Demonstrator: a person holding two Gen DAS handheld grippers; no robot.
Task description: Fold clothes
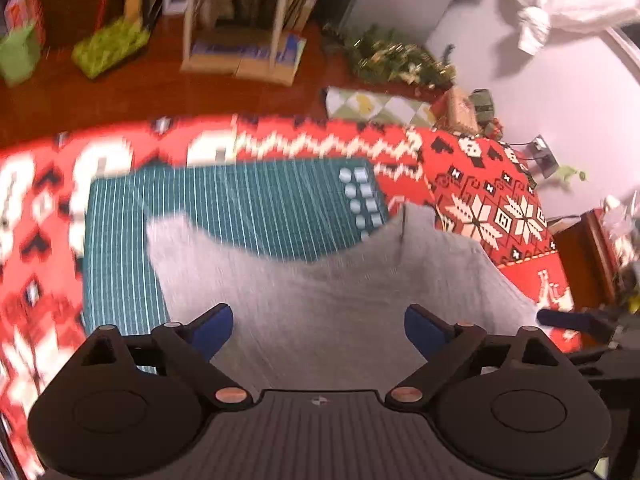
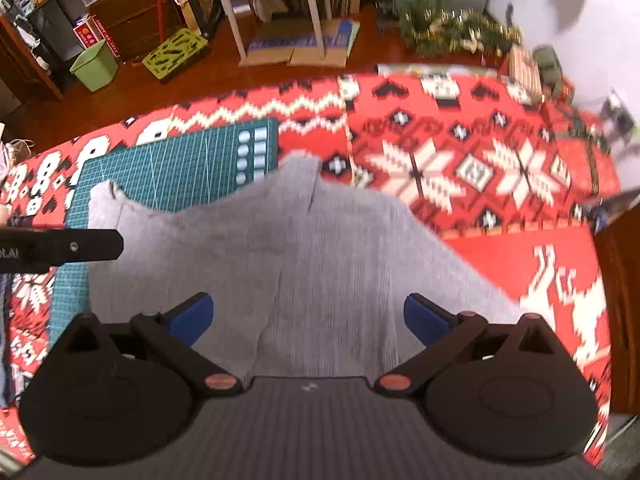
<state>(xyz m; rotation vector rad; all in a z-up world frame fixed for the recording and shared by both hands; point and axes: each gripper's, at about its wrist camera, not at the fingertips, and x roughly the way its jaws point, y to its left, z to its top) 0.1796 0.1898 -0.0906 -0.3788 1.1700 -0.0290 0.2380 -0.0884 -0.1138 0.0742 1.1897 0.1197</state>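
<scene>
A grey knitted garment [image 1: 320, 292] lies spread over a green cutting mat [image 1: 240, 204] on a table under a red patterned cloth [image 1: 480, 184]. Its far edge curves inward between two raised corners. My left gripper [image 1: 319, 330] hovers open above the garment's near part, blue pads wide apart with nothing between them. In the right wrist view the same garment [image 2: 304, 248] fills the centre, and my right gripper [image 2: 308, 318] is open above it, holding nothing. The left gripper's black finger [image 2: 72, 246] pokes in at the left edge. The right gripper's tip [image 1: 568, 320] shows at the right edge.
Beyond the table edge is a wooden floor with a green bin [image 2: 96, 66], a green crate [image 2: 174, 52], flattened cardboard [image 2: 300, 46] and a wreath [image 2: 452, 32]. A wooden cabinet [image 2: 618, 300] stands at the right of the table.
</scene>
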